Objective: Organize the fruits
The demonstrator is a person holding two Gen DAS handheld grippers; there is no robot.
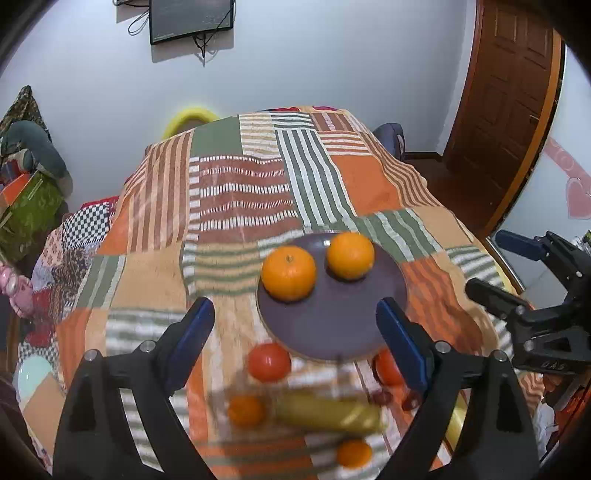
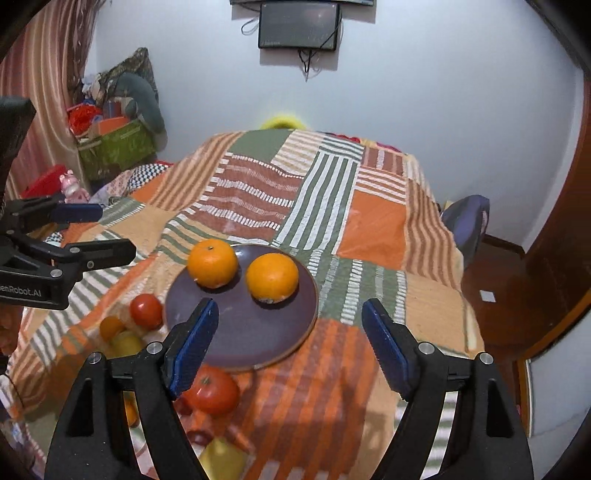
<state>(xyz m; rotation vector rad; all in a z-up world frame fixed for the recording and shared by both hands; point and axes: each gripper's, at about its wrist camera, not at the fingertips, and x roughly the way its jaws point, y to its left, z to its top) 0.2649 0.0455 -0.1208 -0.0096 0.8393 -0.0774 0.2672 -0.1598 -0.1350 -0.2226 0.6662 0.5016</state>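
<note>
Two big oranges (image 1: pixel 289 272) (image 1: pixel 350 254) sit on the far half of a purple plate (image 1: pixel 332 332). In the left wrist view my left gripper (image 1: pixel 295 317) hovers open above the plate's near edge, nothing between its blue pads. Near it lie two tomatoes (image 1: pixel 269 362) (image 1: pixel 386 367), two small oranges (image 1: pixel 245 410) (image 1: pixel 354 453) and a blurred yellow-green fruit (image 1: pixel 328 411). My right gripper (image 2: pixel 291 310) is open and empty above the plate (image 2: pixel 240 332), close to the oranges (image 2: pixel 212 262) (image 2: pixel 272 277). A tomato (image 2: pixel 212 391) lies below its left pad, another tomato (image 2: pixel 146 311) left of the plate.
A striped patchwork blanket (image 1: pixel 240 192) covers the table. On the far wall hangs a dark screen (image 2: pixel 299 26). A green box (image 2: pixel 118 147) of clutter stands at the left, a wooden door (image 1: pixel 509 92) at the right, a dark chair (image 2: pixel 467 218) by the table's right edge.
</note>
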